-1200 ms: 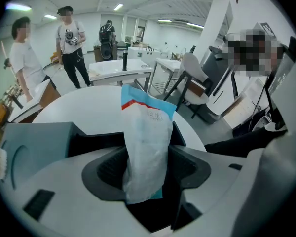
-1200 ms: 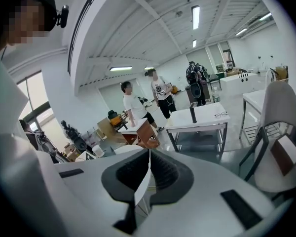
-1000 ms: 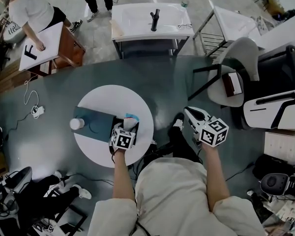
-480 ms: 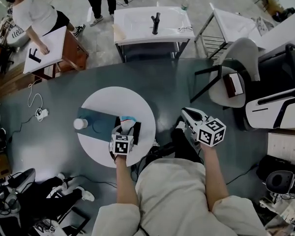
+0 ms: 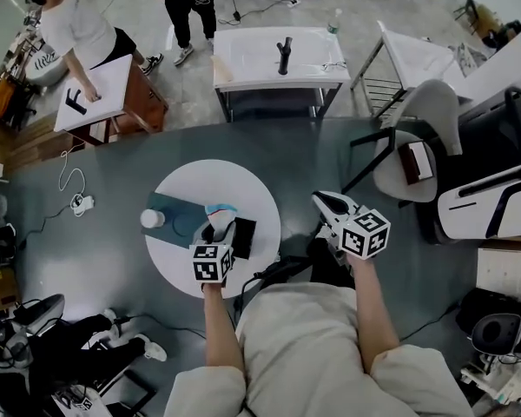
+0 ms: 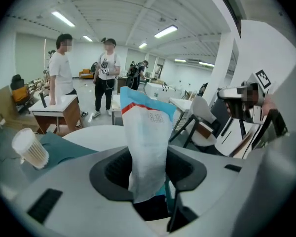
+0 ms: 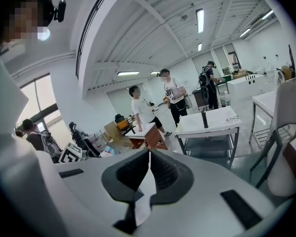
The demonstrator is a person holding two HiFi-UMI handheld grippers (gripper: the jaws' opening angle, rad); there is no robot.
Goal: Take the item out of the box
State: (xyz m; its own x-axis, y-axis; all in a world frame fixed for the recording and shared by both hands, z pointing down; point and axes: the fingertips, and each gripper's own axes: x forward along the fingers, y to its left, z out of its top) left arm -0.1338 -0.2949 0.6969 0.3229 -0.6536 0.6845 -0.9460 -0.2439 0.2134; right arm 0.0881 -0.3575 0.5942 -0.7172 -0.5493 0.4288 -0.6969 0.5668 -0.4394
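A white pouch with a blue and red top stands upright between the pads of my left gripper. In the left gripper view the pouch fills the gap of that gripper, and both pads press on it. Just right of the pouch, a small black box sits on the round white table. My right gripper hangs over the floor to the right of the table. Its jaws meet at the tips with nothing between them.
A white paper cup stands on a teal mat at the table's left. Beyond the round table are a white bench, a small desk with two people standing nearby, and a white chair at the right.
The left gripper's jaws have come together on the pouch, and the gripper has drawn back toward me with it. The right gripper has kept its place beside the table.
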